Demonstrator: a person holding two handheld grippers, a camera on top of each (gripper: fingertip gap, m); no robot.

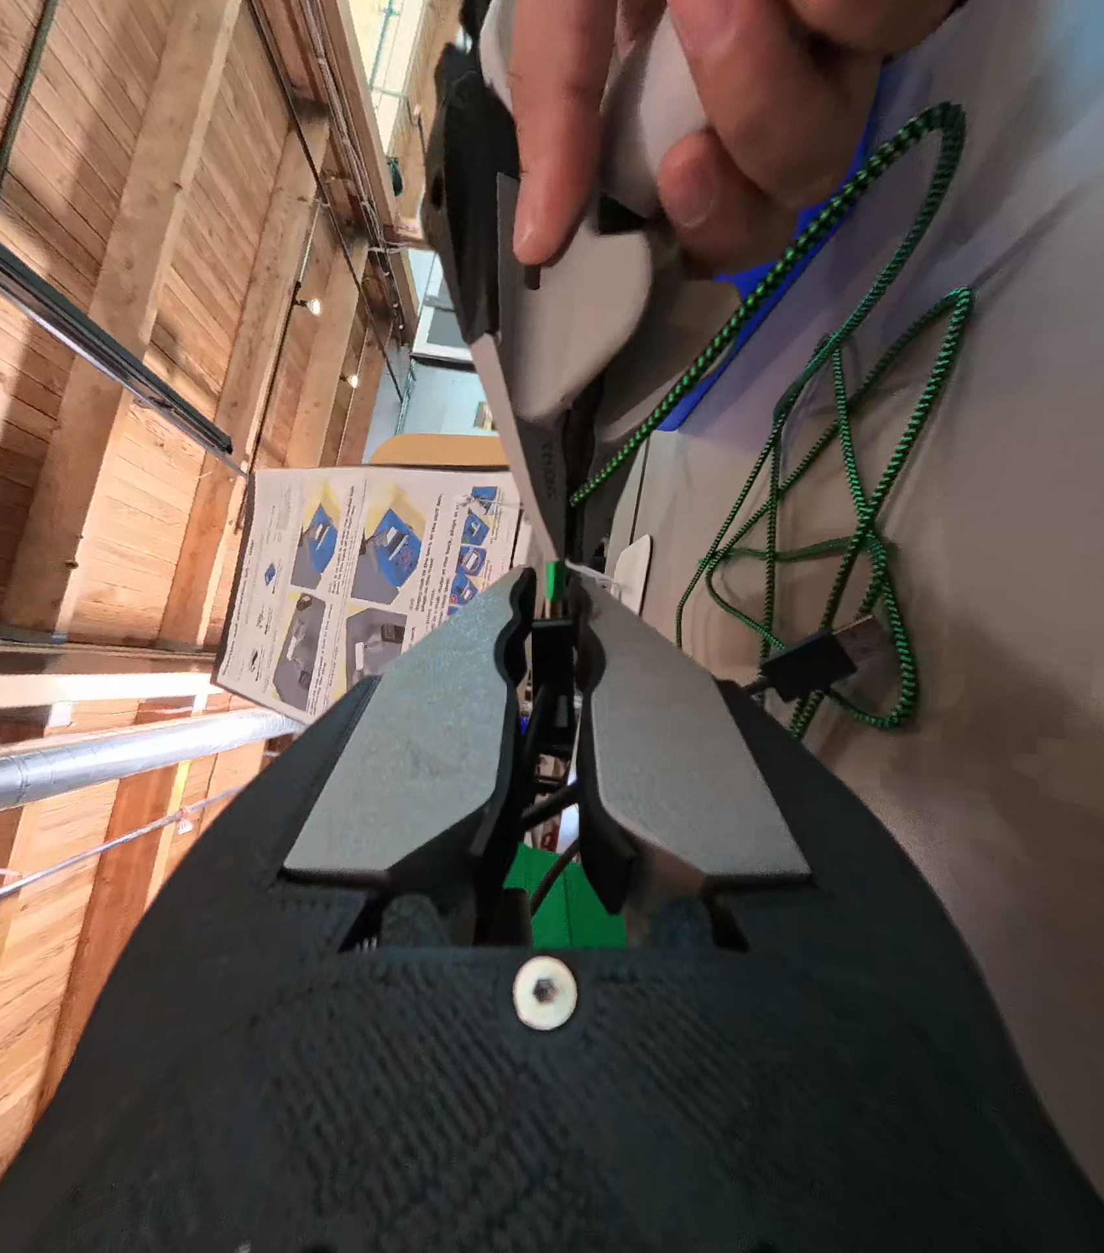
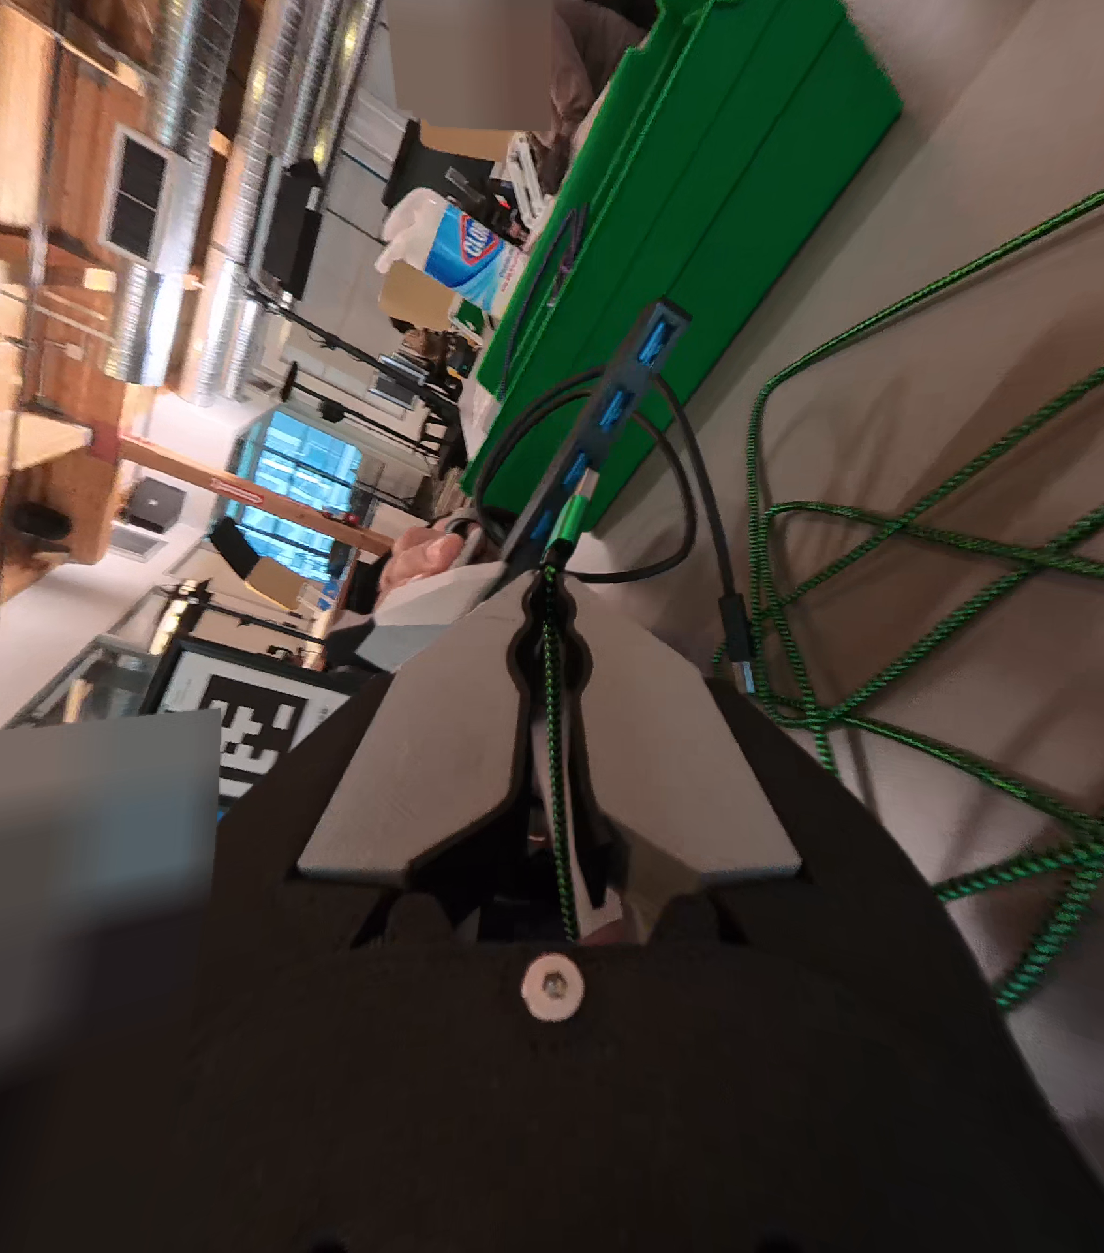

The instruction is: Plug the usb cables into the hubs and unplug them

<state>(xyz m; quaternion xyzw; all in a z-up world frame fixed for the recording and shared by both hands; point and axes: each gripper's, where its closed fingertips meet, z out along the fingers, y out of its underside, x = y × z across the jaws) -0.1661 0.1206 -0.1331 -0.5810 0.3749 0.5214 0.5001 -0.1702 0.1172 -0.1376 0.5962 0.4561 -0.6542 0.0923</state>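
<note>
A black USB hub (image 2: 620, 400) with blue ports is held in the air, tilted, by my left gripper (image 1: 553, 597), which is shut on it; the hub shows edge-on between the fingers (image 1: 553, 651). My right gripper (image 2: 546, 583) is shut on the green braided cable (image 2: 556, 746) just behind its green plug (image 2: 573, 519). The plug's metal end meets a port on the hub's side; how deep it sits is unclear. In the left wrist view a hand holds the right gripper (image 1: 563, 556) from above, with the green plug (image 1: 555, 580) at its tips.
The rest of the green cable (image 2: 942, 542) lies in tangled loops on the grey table (image 1: 1044, 474). The hub's own black lead ends in a loose plug (image 2: 736, 624), also seen in the left wrist view (image 1: 820, 654). A green bin (image 2: 705, 203) stands beyond the hub. My two grippers' fingertips are within a few centimetres of each other.
</note>
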